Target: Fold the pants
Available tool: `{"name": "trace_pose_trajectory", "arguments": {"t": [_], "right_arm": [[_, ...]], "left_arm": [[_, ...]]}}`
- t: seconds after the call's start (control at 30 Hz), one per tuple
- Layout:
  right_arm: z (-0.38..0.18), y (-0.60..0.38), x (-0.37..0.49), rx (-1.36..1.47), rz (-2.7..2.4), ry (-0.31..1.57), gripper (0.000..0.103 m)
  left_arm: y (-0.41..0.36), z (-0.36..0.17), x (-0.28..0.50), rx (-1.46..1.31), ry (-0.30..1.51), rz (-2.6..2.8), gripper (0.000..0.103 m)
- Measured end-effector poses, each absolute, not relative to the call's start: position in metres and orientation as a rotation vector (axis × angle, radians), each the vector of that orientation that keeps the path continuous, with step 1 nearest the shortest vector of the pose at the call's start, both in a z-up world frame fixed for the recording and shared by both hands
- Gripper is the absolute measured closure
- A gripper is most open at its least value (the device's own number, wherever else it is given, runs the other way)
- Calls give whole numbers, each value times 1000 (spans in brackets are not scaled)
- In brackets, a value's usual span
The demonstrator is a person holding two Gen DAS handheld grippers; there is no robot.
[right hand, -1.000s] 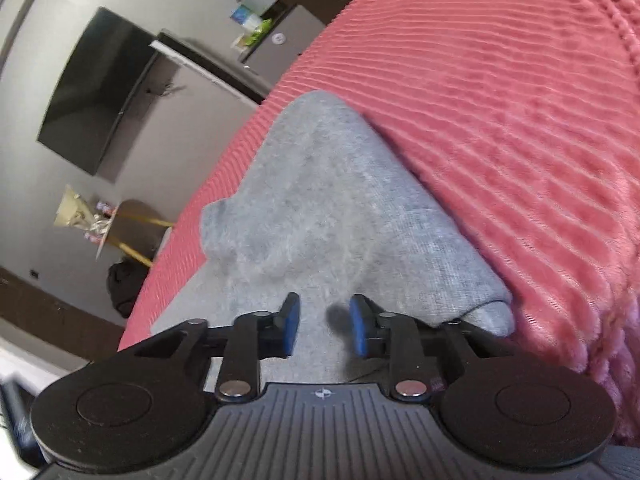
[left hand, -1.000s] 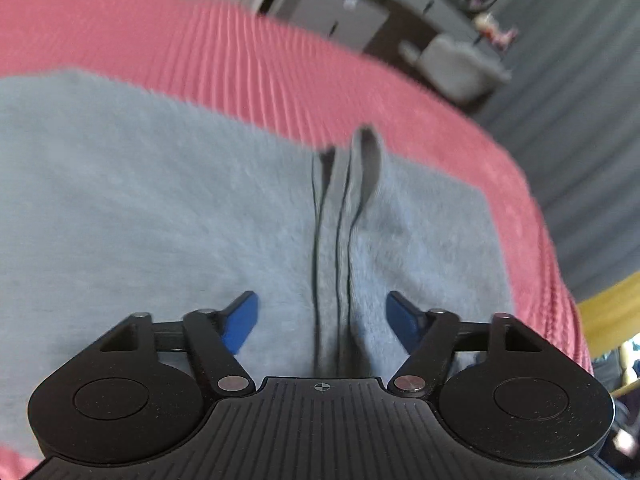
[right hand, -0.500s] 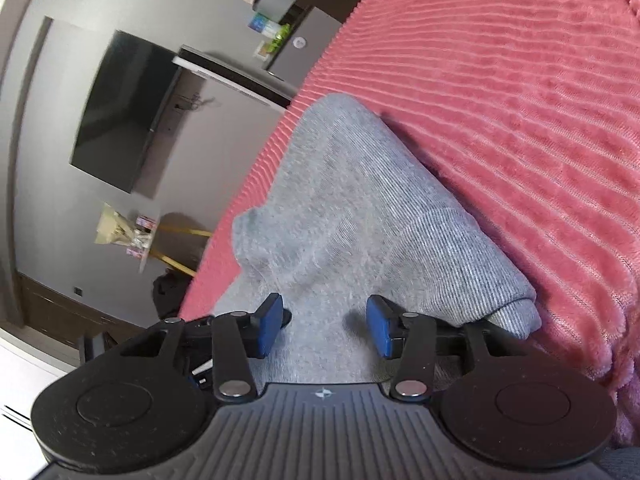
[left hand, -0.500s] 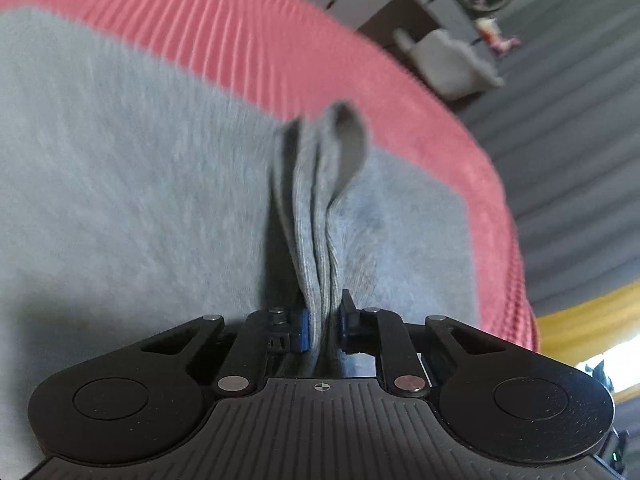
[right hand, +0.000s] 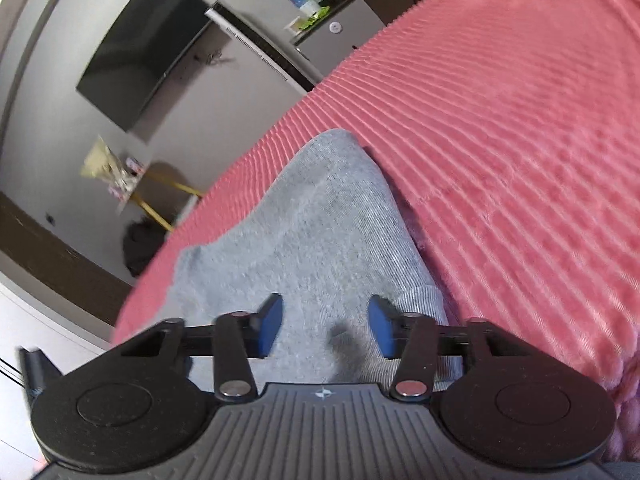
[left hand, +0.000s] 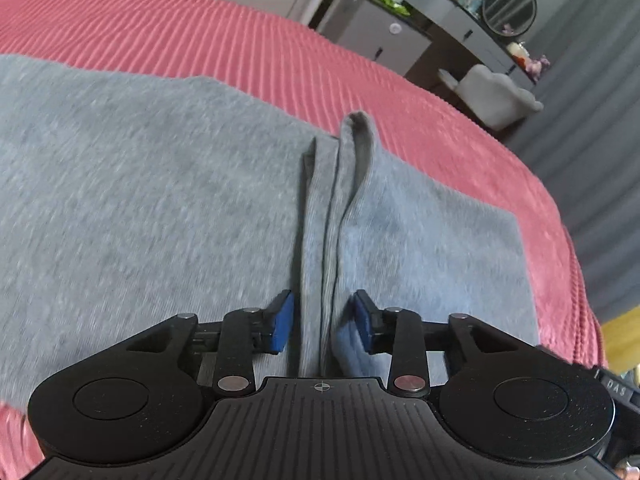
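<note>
My left gripper point(left hand: 320, 322) angles down over the grey knit pants point(left hand: 160, 200) on the pink ribbed blanket point(left hand: 240, 40); its jaws, just reopened, straddle the raised fold point(left hand: 320, 260) without pressing. My right gripper point(right hand: 324, 326), jaws just narrowed yet parted, hovers tilted over the grey cloth, gripping nothing.

The pants point(left hand: 160, 200) lie flat on the bed point(left hand: 200, 40). A raised fold point(left hand: 336, 208) runs down their middle. Behind the bed stand a dresser point(left hand: 400, 36) and a chair point(left hand: 496, 100).
</note>
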State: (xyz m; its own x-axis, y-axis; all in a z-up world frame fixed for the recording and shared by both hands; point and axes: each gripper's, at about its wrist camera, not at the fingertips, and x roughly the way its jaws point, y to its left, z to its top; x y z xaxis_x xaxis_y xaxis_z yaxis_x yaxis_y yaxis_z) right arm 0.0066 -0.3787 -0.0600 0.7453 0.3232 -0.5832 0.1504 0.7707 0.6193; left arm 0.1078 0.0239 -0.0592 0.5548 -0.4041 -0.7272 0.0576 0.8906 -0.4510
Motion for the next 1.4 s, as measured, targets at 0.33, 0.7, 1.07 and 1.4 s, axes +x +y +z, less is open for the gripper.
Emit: {"name": "trace_pose_trajectory", "arguments": {"t": [0.33,0.7,1.07,1.4], "right_arm": [[-68,-358,56,482,21,727,91],[-54,-357,142,348,5,747,90],[-64,-376,16,545,56,779,86],[-73,-389,20,661,82,772,68]], "left_arm": [[-3,-57,180,-379,921,-260,66],[-2,-49,173,-326,850,-296,82],[13,-70,110,-481,995,-325,69],[4,-62,100,-431,874,-288,85]]}}
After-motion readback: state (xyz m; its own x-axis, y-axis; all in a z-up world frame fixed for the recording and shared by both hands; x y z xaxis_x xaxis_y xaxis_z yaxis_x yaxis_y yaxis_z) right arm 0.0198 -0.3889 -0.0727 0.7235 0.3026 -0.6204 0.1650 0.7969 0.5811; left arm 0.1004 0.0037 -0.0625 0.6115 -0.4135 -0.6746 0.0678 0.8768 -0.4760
